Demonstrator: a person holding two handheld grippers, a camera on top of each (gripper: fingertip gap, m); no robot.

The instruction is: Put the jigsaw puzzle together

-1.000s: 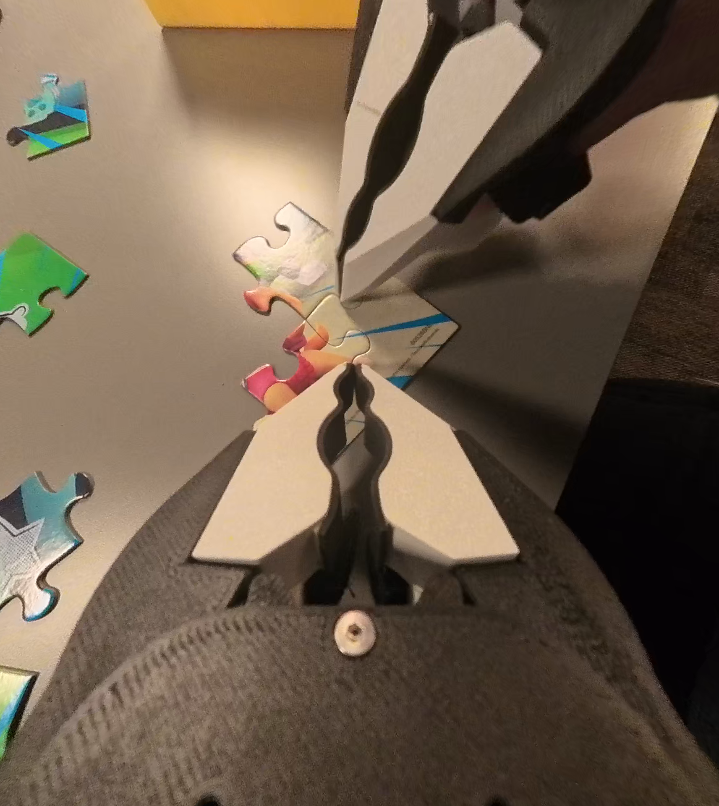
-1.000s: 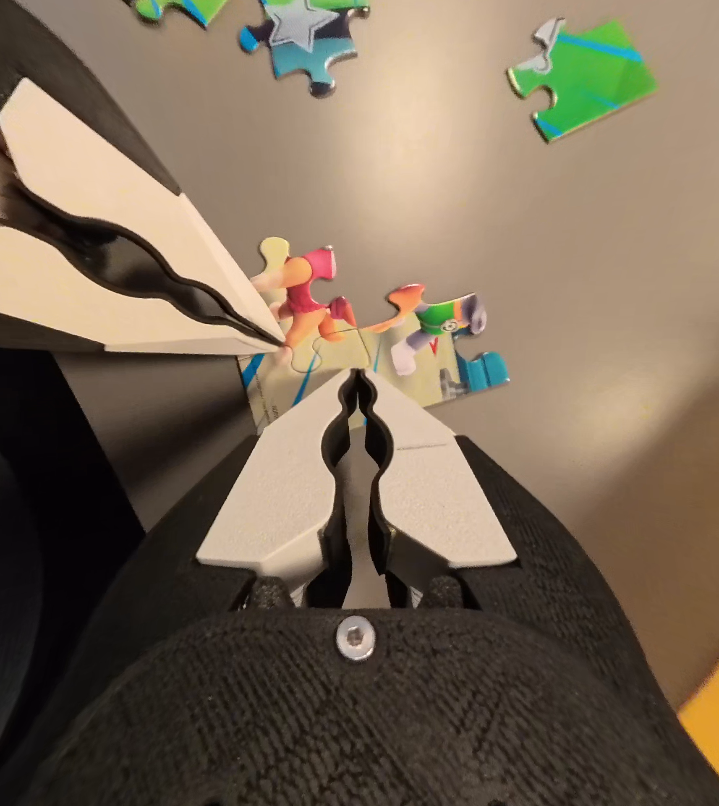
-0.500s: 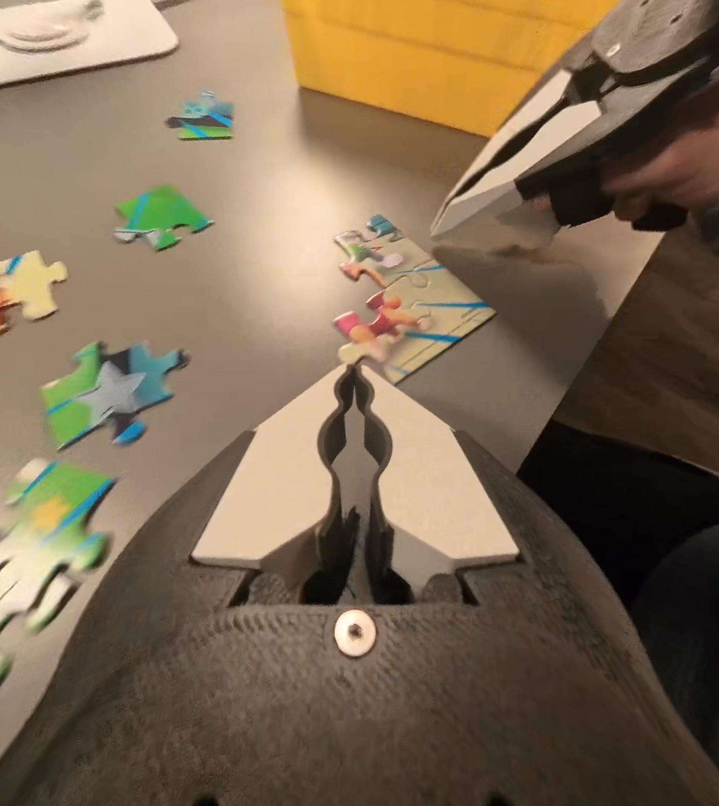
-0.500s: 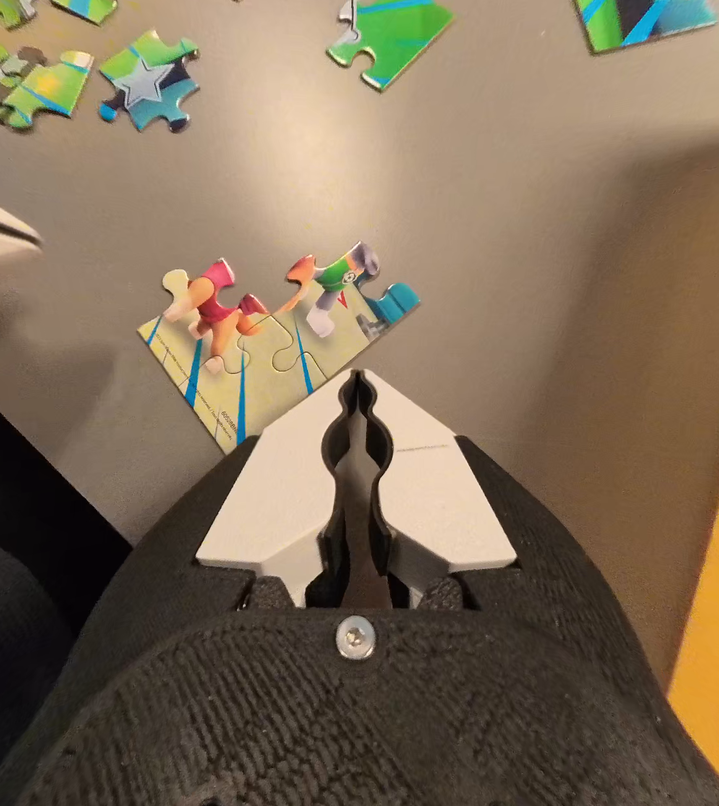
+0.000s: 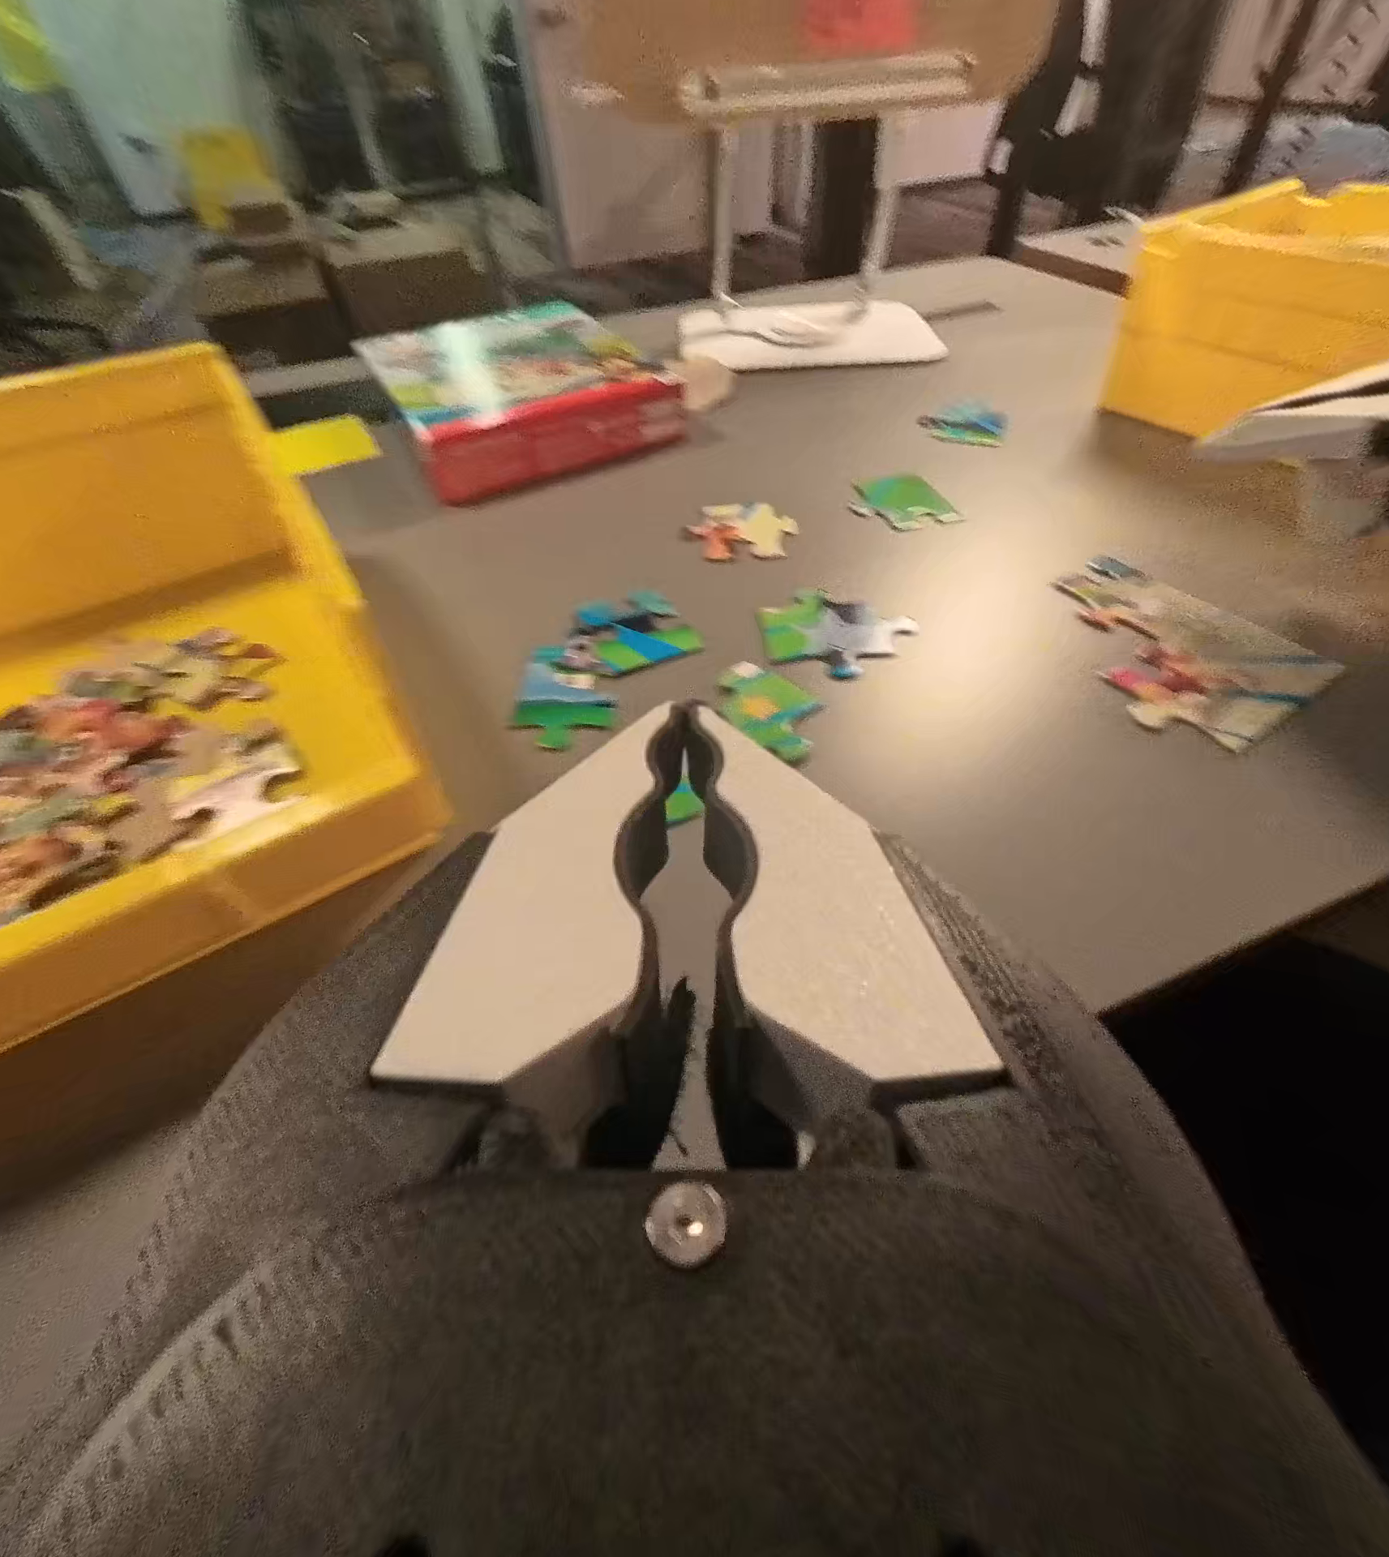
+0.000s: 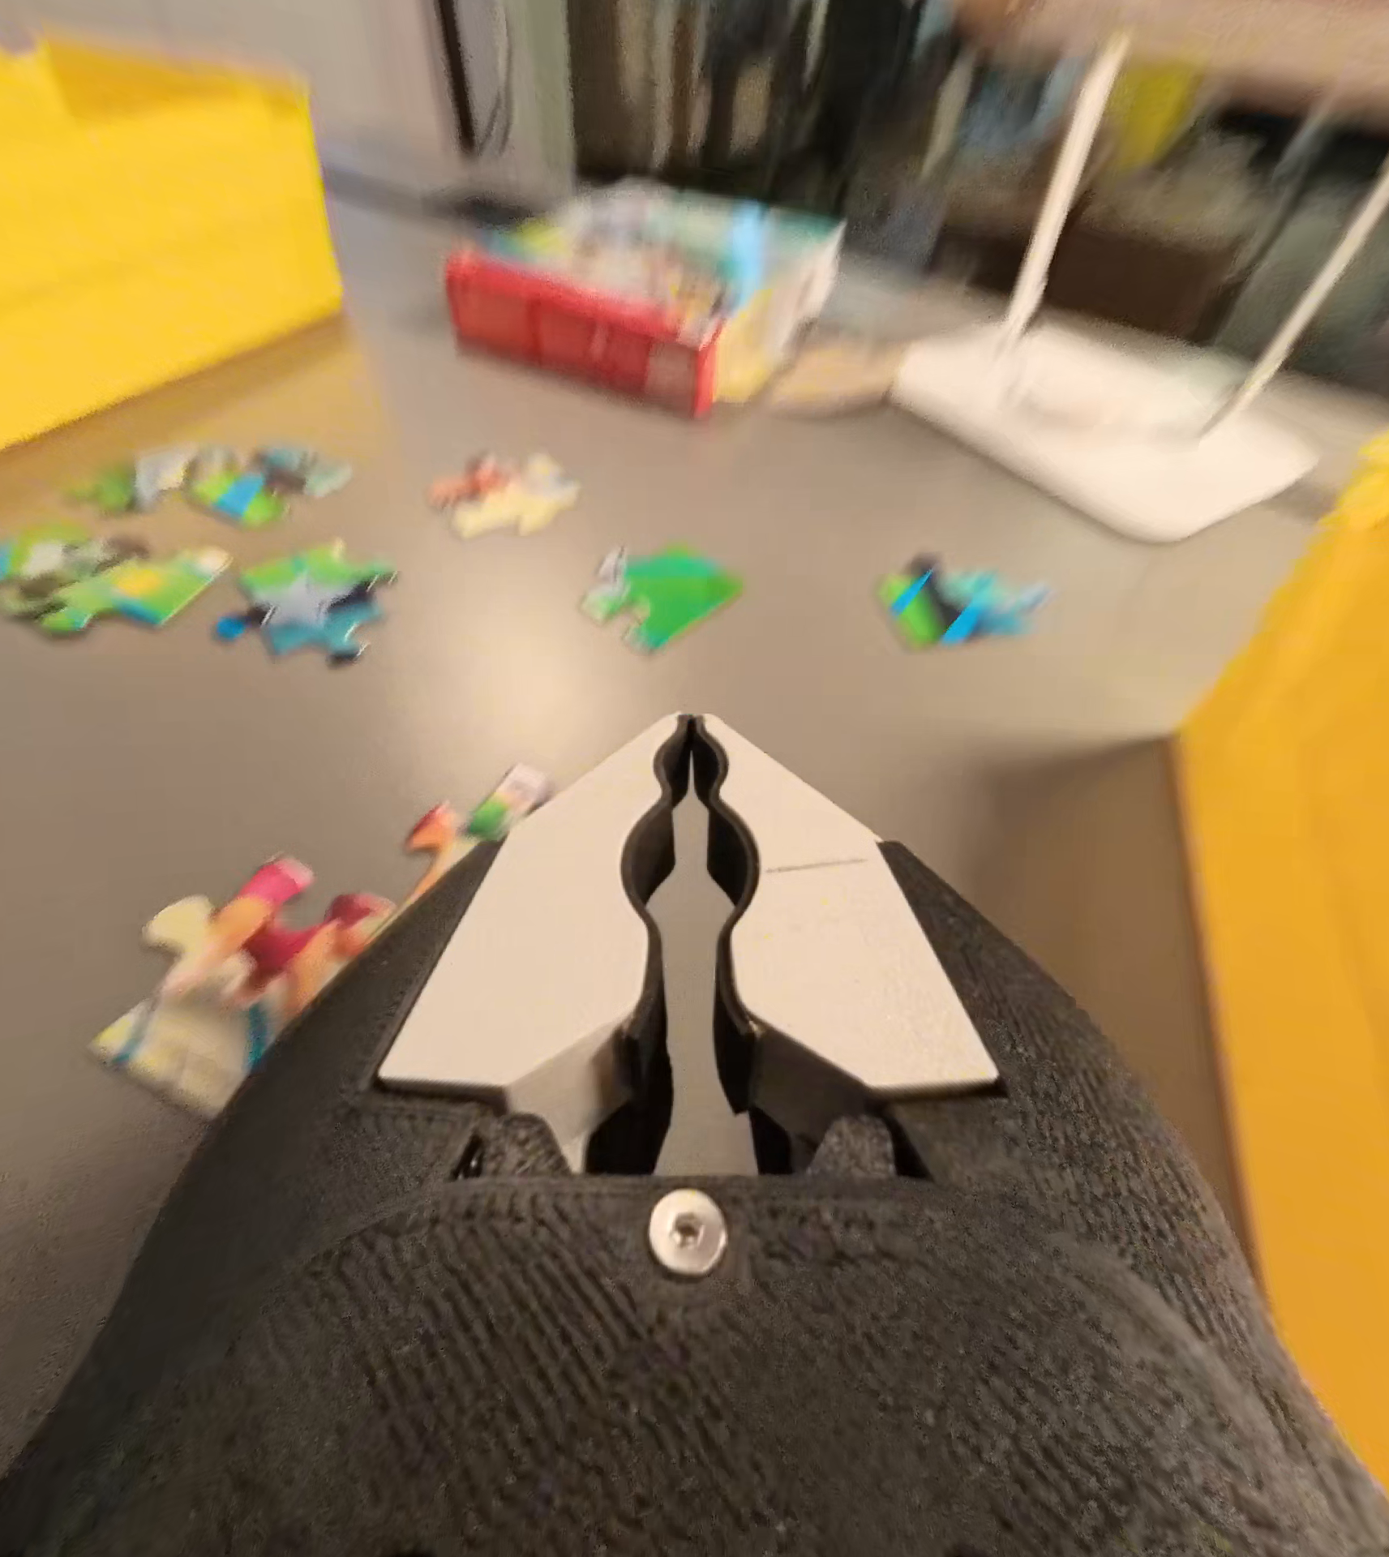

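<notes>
My left claw [image 5: 684, 710] has its fingertips pressed together with nothing between them, held above the grey table [image 5: 1011, 842]. Just ahead of it lie loose puzzle pieces: a green one [image 5: 766, 703] at the right of the tips and a blue-green one [image 5: 560, 703] at the left. A yellow bin of pieces [image 5: 126, 758] sits to the left. My right claw [image 6: 686, 719] is likewise closed on nothing, above bare table. The joined pieces [image 6: 253, 952] lie to its lower left, a yellow bin [image 6: 1348, 927] at its right. The red puzzle box [image 6: 632, 312] stands well beyond.
</notes>
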